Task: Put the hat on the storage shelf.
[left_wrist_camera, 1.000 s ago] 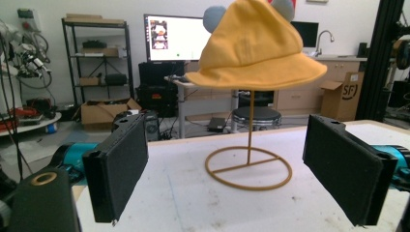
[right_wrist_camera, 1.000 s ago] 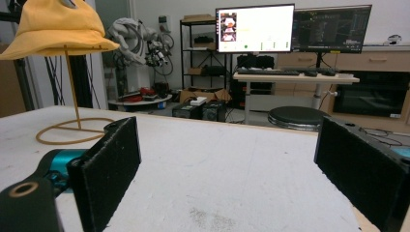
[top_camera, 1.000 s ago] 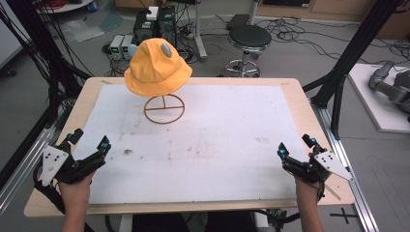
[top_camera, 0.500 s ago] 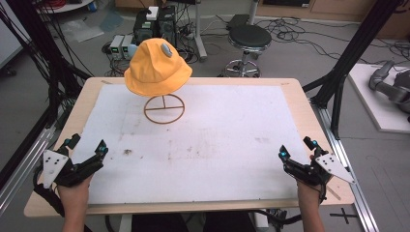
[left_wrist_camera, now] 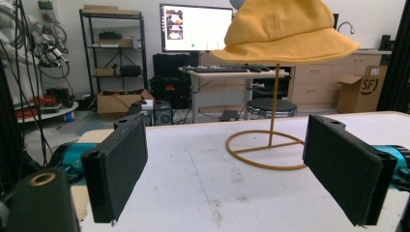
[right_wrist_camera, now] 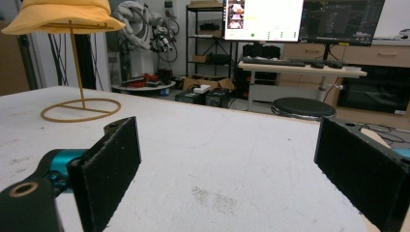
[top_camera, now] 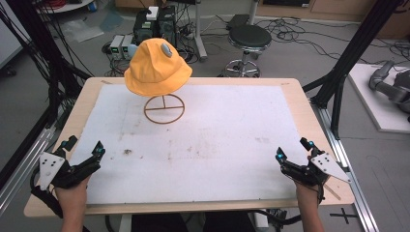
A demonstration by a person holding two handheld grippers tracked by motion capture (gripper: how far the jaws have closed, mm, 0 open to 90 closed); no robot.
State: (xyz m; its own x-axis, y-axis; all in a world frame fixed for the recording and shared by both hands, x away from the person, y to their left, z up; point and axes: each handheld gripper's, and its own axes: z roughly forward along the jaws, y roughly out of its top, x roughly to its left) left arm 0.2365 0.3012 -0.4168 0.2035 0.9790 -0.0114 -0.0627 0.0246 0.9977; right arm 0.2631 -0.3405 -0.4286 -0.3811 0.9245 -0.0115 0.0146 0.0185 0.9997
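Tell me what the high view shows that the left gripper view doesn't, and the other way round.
High view: both hands with the left gripper and right gripper open at the near table corners, plus the grey patch on the hat's crown. Left gripper view: a lit monitor and a desk behind, and its own black pads close up. Both: the yellow hat on its wire stand, on the white mat.

Wooden table [top_camera: 309,111] carries a white mat [top_camera: 217,121] covering most of its top; a wood border shows around all sides. Mat surface scuffed, with dark smudges toward the near left. On the mat, far left of centre: a wire stand [top_camera: 164,108] with a ring base, upright, bearing a yellow hat [top_camera: 154,70].
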